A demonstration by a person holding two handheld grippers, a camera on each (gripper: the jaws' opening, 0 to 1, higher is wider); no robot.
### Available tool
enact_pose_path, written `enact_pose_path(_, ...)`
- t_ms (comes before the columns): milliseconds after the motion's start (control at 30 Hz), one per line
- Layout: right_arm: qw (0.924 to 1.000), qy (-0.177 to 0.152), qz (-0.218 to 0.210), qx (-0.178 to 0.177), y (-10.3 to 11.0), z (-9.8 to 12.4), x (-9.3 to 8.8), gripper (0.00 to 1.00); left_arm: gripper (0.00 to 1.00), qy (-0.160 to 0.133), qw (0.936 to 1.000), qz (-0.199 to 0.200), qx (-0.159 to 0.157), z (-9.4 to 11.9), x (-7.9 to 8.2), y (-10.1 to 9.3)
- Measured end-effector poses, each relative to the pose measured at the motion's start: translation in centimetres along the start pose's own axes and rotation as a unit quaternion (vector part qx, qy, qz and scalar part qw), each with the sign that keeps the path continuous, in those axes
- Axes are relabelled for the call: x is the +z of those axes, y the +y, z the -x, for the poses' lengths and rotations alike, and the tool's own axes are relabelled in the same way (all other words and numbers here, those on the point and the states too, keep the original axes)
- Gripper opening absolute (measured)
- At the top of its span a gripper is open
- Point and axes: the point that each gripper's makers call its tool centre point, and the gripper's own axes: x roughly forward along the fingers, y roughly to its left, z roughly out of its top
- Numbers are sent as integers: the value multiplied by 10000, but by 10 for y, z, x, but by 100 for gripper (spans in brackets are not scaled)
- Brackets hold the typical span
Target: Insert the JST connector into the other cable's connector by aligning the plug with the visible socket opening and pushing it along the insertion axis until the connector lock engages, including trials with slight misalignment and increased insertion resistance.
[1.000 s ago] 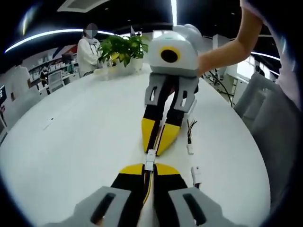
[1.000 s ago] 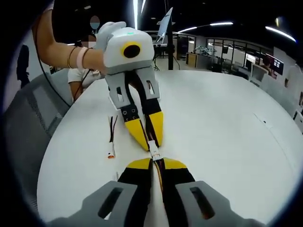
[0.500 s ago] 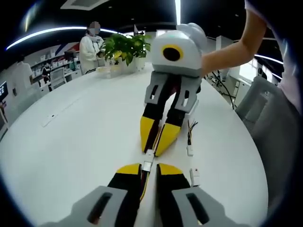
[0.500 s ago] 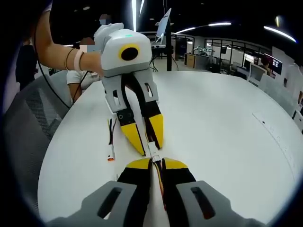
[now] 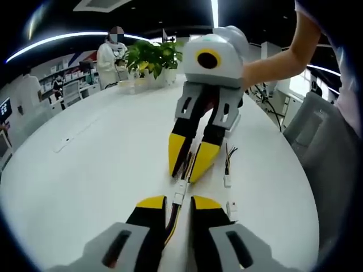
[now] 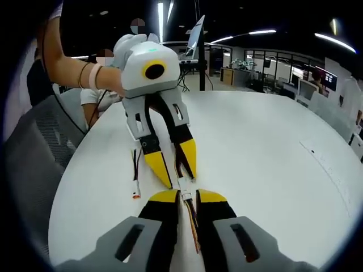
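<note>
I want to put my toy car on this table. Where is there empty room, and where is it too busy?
The big free patch of the table runs from the tools toward the plant. It is crowded in the middle, where the left tool and the right tool meet over the connector, and beside them, where spare cables lie.

No legible text, label, brand, number or sign showing on anything in either view; distant wall panels and screens appearing too blurred to read.
</note>
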Motion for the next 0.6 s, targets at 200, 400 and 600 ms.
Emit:
enact_pose_path(200, 9999, -39, 106, 28, 7, 6, 7, 8, 10, -82, 9999, -79, 72, 8, 9, -2)
enact_pose_path(400, 9997, -57, 243, 27, 12, 12, 12, 9, 10, -116, 9997, -184, 102, 14, 16, -7)
enact_pose_path(600, 9994, -104, 315, -8, 16, 19, 18, 8, 11, -134, 9995, -247, 117, 19, 21, -13)
